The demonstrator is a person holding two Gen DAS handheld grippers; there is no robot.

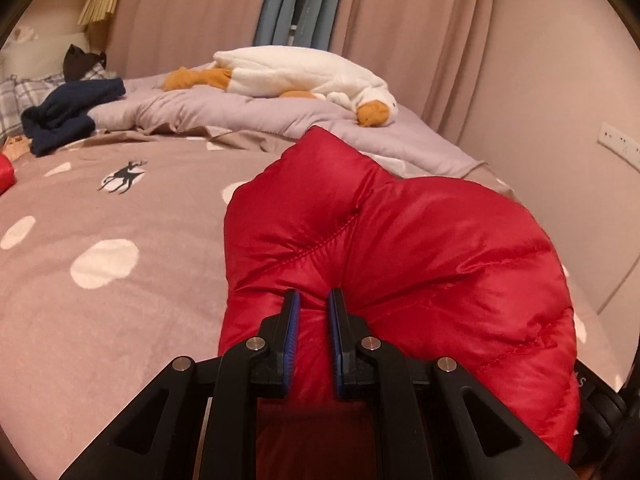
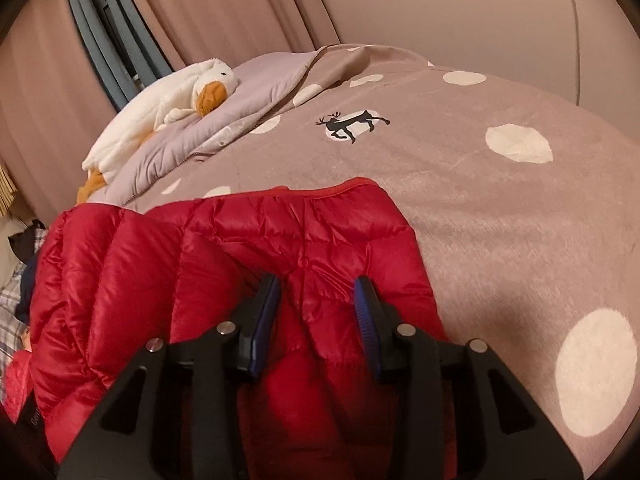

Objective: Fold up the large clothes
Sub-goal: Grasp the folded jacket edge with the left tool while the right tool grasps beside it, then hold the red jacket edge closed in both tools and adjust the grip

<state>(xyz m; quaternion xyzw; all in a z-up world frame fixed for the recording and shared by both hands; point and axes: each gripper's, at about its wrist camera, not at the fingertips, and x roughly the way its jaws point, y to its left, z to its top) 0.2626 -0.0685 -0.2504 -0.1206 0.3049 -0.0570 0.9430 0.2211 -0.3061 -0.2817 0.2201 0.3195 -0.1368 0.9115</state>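
A red quilted down jacket (image 1: 420, 248) lies on the pink spotted bedspread (image 1: 120, 208). My left gripper (image 1: 314, 300) is shut on a pinched fold of the jacket, which bulges up ahead of it. In the right wrist view the same jacket (image 2: 200, 248) lies spread with its hem edge toward the far side. My right gripper (image 2: 316, 284) is closed around a ridge of the jacket fabric, its blue pads (image 2: 362, 304) pressing each side, with a wider gap than the left.
A white plush goose (image 1: 296, 76) lies on a lilac quilt (image 1: 240, 112) at the back. Dark blue clothes (image 1: 68, 112) and plaid pillows (image 1: 16, 96) are at the far left. Curtains (image 1: 400, 20) and a wall socket (image 1: 618, 144) lie behind. The bedspread (image 2: 500, 208) extends right.
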